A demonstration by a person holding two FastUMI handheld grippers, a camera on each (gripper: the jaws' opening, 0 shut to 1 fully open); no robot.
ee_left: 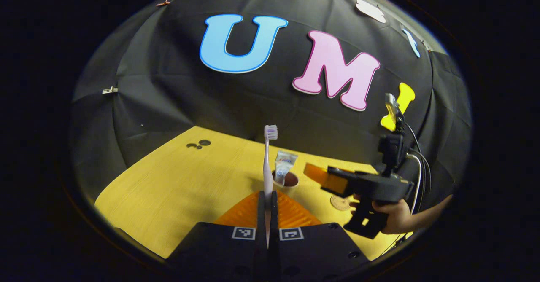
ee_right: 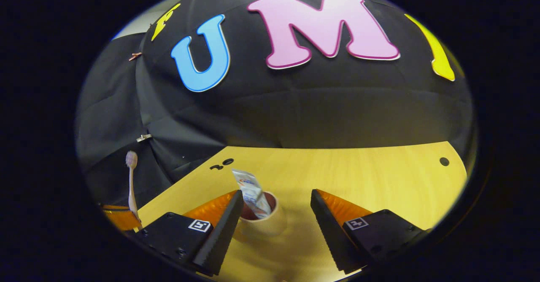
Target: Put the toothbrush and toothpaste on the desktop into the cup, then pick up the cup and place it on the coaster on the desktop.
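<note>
- Left gripper (ee_left: pixel 268 202) is clamped on the toothbrush (ee_left: pixel 267 164), held upright (bristles up).
- Right gripper (ee_right: pixel 274 214), jaws apart, flanks the cup (ee_right: pixel 261 223) holding toothpaste (ee_right: pixel 252 192).

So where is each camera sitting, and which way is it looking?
Left gripper view: rides on the left gripper, looks along its fingers, shut on the upright toothbrush, toward the cup, coaster and right gripper; a hand holds that one.
Right gripper view: rides on the right gripper, looks down over the cup between its open fingers; the toothbrush stands at far left.
Both share the cup, the toothpaste in it, the toothbrush and the yellow table.
</note>
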